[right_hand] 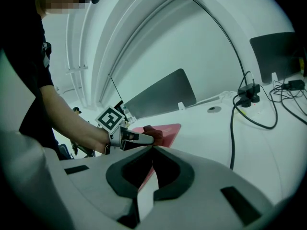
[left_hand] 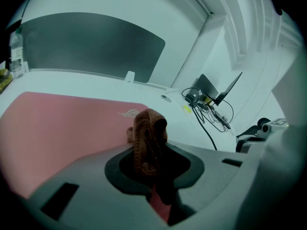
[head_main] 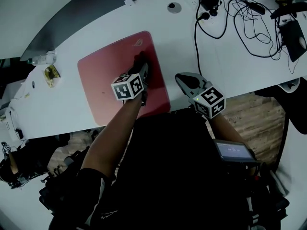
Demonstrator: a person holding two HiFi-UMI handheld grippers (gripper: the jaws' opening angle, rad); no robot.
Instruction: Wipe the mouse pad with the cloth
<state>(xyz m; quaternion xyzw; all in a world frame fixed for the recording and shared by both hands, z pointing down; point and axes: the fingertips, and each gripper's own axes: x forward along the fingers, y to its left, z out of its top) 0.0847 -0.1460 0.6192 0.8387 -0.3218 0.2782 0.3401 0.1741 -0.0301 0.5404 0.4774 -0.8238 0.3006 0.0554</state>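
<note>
A red mouse pad (head_main: 108, 78) lies on the white table (head_main: 225, 66), reaching its near edge. My left gripper (head_main: 143, 70) hovers over the pad's right half, shut on a bunched brown cloth (left_hand: 148, 137) that sticks up between its jaws; from the head view the cloth (head_main: 140, 59) is a dark lump at the tips. The pad (left_hand: 57, 128) fills the left of the left gripper view. My right gripper (head_main: 182, 79) rests to the right of the pad near the table's front edge, shut with nothing held. In the right gripper view the left gripper (right_hand: 136, 139), cloth (right_hand: 152, 133) and pad (right_hand: 169, 130) show ahead.
Black cables (head_main: 240, 18) and a plug adapter (head_main: 209, 3) sprawl over the table's far right, beside a black device (head_main: 293, 40). A round grommet (head_main: 174, 6) sits behind the pad. A clear bottle (head_main: 42, 59) and a yellowish item (head_main: 51, 74) stand at the left end.
</note>
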